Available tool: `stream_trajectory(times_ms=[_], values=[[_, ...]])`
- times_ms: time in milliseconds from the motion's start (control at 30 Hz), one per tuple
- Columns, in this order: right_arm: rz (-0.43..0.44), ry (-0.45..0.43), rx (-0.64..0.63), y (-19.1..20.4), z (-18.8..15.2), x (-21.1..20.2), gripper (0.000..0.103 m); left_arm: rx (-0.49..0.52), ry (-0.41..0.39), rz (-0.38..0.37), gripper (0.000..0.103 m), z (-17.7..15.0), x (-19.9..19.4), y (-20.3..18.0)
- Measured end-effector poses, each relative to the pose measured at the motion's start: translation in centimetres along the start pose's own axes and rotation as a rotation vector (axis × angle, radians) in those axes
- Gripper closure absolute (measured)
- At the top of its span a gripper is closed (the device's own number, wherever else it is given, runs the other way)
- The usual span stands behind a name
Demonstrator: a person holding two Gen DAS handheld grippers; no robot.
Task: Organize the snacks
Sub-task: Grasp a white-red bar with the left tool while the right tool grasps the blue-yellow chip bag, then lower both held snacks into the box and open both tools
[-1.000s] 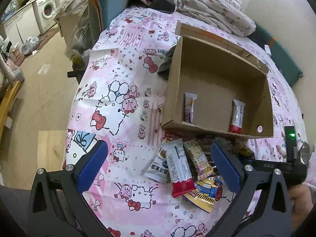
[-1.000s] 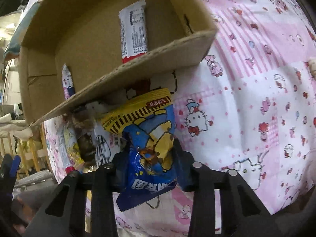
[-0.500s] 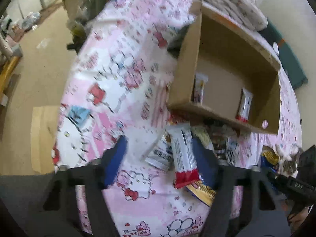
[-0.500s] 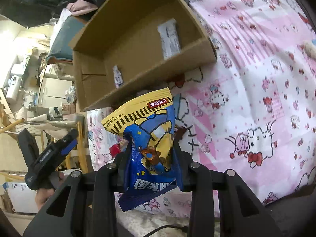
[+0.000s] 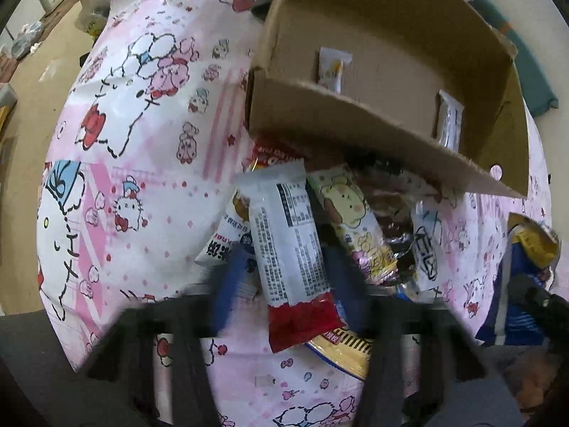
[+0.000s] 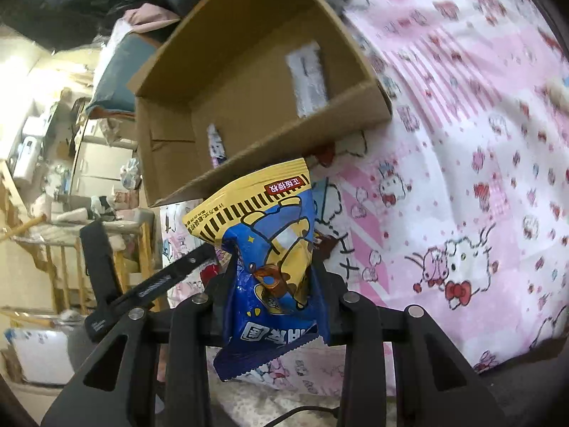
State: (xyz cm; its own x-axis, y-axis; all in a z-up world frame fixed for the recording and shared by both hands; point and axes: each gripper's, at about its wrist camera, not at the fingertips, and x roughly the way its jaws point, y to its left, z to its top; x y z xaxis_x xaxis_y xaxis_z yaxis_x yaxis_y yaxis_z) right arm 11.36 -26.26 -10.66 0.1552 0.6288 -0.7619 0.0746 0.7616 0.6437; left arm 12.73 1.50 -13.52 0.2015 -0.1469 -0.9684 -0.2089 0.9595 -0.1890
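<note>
My right gripper [image 6: 274,284] is shut on a blue and yellow snack bag [image 6: 270,249] and holds it up in front of the open cardboard box [image 6: 284,142]. The box [image 5: 338,121] holds two small snack bars [image 5: 332,69], [image 5: 450,121]. My left gripper [image 5: 288,270] is low over the snack pile, its blue fingers [image 5: 227,281] on either side of a white and red snack bar [image 5: 288,249]; motion blur hides whether they grip it. The held bag also shows at the right edge of the left wrist view [image 5: 526,277].
More snacks lie by the box's near wall: a yellow cartoon-bear bar [image 5: 355,220], a white packet [image 5: 224,249], a yellow bag [image 5: 341,348]. All sit on a pink Hello Kitty cloth [image 5: 135,163]. Clutter and furniture stand beyond the left edge [image 6: 71,195].
My left gripper has dropped onto the pile and narrowed around the white and red bar. My right gripper has lifted the blue bag up and back from the box.
</note>
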Motion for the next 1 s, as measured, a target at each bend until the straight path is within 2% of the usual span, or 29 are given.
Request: stream_trajectory(times_ms=[167,400,633,867,1000], values=[[0.009,0.006,-0.026,1.2,-0.5,-0.2,0.067,0.013,-0.023,0.005,0.077,-0.7,-1.2,0.0],[0.019,0.017,-0.053,3.0,-1.0,-0.1,0.067,-0.018,-0.036,0.009,0.077,-1.9,-3.7,1.3],[0.052,-0.005,-0.087,5.4,-1.0,-0.8,0.067,0.016,-0.117,0.021,0.077,-2.2,-7.5,1.3],[0.046,-0.045,-0.107,7.1,-0.2,-1.9,0.067,0.032,-0.185,-0.033,0.077,-0.2,-10.3,0.2],[0.047,-0.097,-0.117,7.6,1.2,-3.2,0.067,0.083,-0.245,-0.021,0.077,2.1,-12.3,-0.9]])
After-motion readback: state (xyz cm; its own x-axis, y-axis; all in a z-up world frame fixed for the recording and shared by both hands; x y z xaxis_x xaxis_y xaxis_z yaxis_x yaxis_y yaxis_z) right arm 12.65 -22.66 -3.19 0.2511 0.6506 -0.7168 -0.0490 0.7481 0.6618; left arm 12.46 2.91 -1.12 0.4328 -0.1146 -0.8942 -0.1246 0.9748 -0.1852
